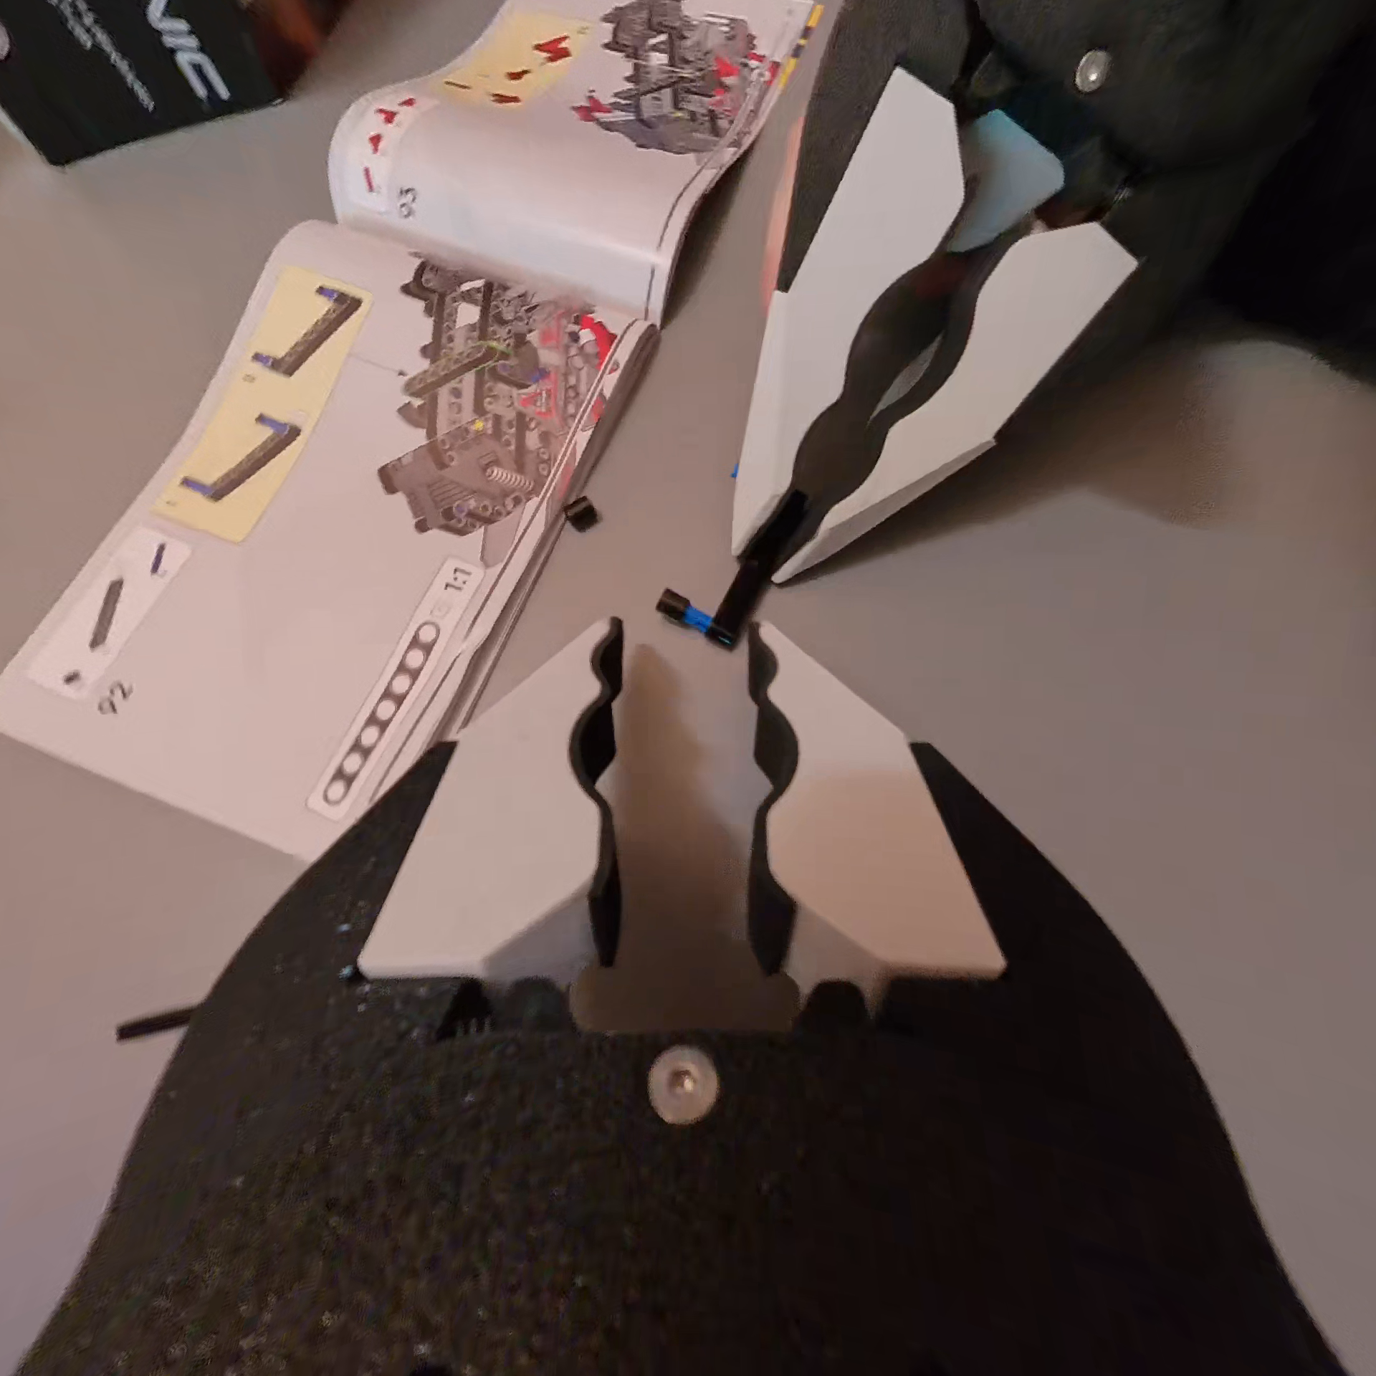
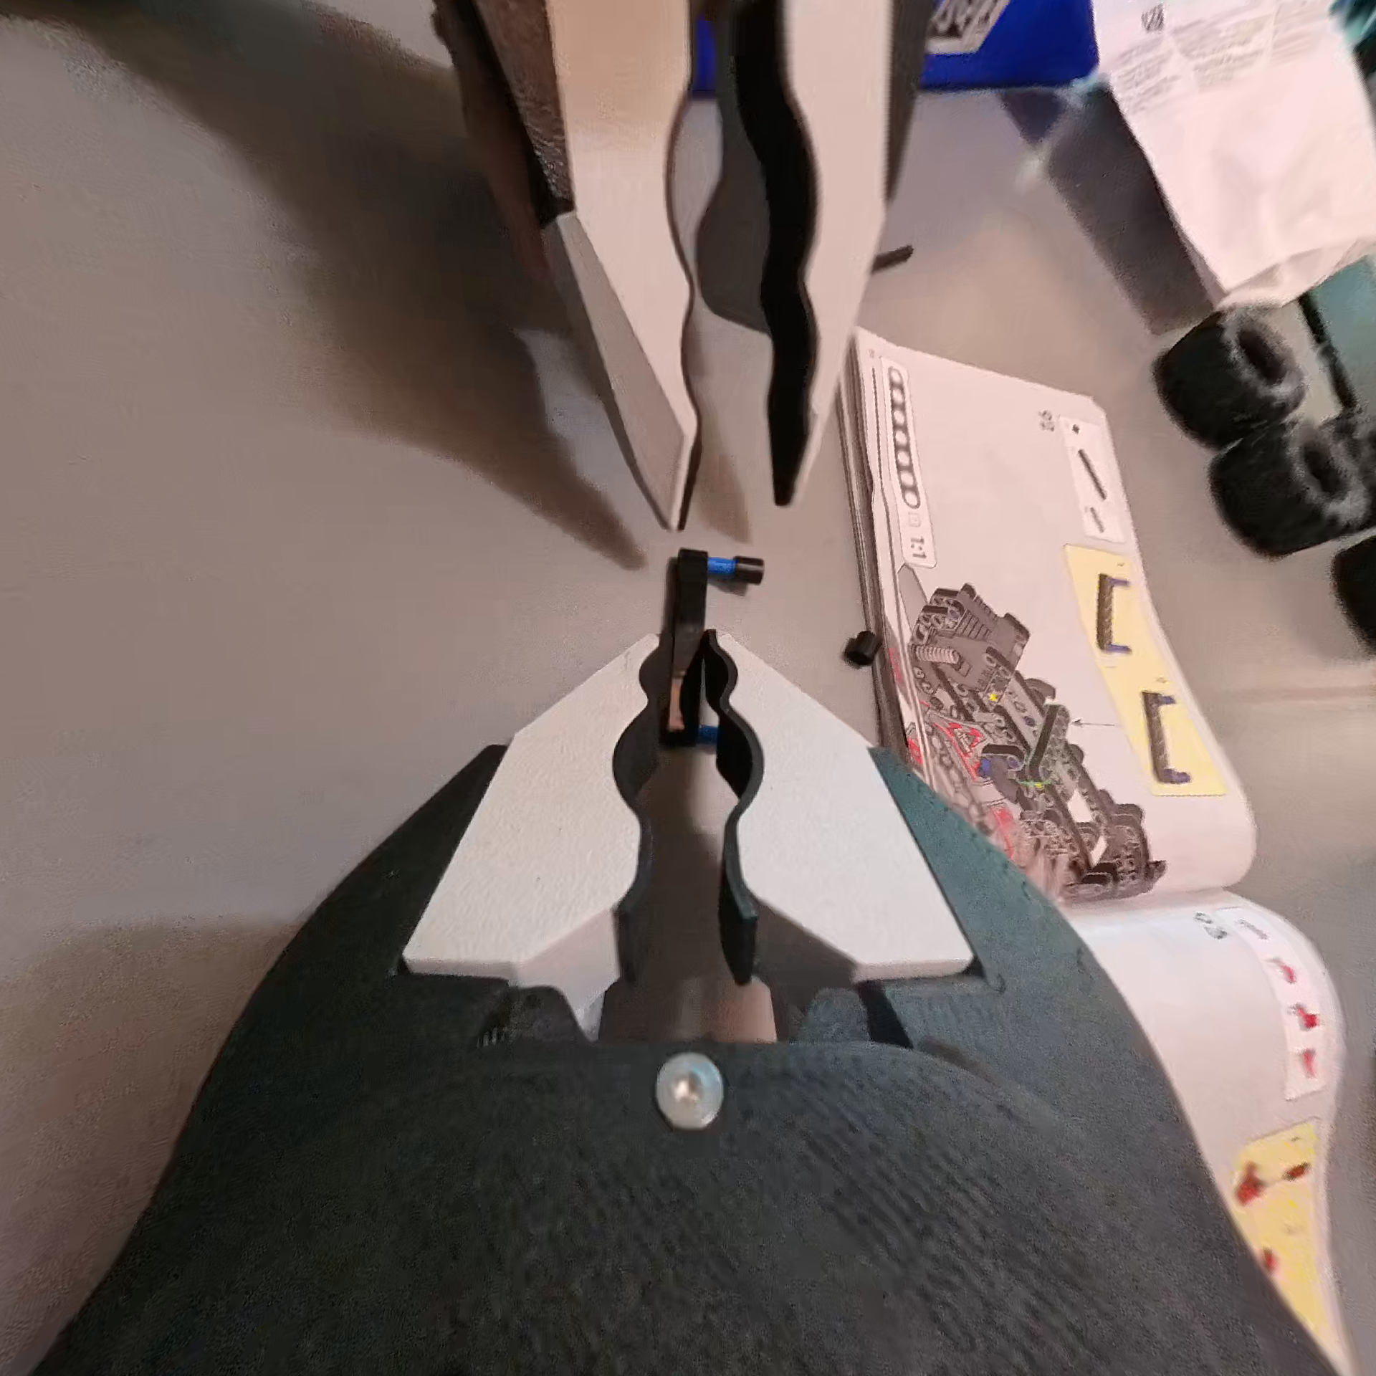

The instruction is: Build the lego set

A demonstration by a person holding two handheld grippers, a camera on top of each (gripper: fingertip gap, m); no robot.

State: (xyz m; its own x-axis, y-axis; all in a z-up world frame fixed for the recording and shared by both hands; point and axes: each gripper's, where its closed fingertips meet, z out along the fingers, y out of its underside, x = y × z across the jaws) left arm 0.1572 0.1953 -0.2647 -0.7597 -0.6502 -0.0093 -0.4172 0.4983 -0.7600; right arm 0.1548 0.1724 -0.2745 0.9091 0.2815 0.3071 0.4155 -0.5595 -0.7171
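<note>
My right gripper (image 2: 685, 649) is shut on a black lego beam (image 2: 686, 618) and holds it low over the grey table (image 2: 298, 521). A blue pin (image 2: 718, 567) with a black bush (image 2: 749, 572) sticks out sideways from the beam's far end. A second blue pin (image 2: 707, 736) shows between the fingers. My left gripper (image 1: 685, 631) is open and empty, its tips just short of the pin (image 1: 698, 615) and bush (image 1: 674, 602). The left wrist view also shows the right gripper (image 1: 774, 555) gripping the beam (image 1: 748, 584). The left gripper (image 2: 733, 514) also shows in the right wrist view.
An open instruction booklet (image 1: 335, 521) lies beside the grippers, also seen in the right wrist view (image 2: 1042, 670). A loose black bush (image 1: 581, 515) lies at its edge. Black tyres (image 2: 1228, 380), a white sheet (image 2: 1251, 134), a blue box (image 2: 1005, 45) and a black axle (image 2: 893, 257) lie beyond. Only a small space, under 4 cm, lies between the two pairs of fingers. The loose black bush (image 1: 581, 515) is about 5 centimeters from both grippers' fingertips. The right camera catches it too, in the right wrist view (image 2: 860, 647).
</note>
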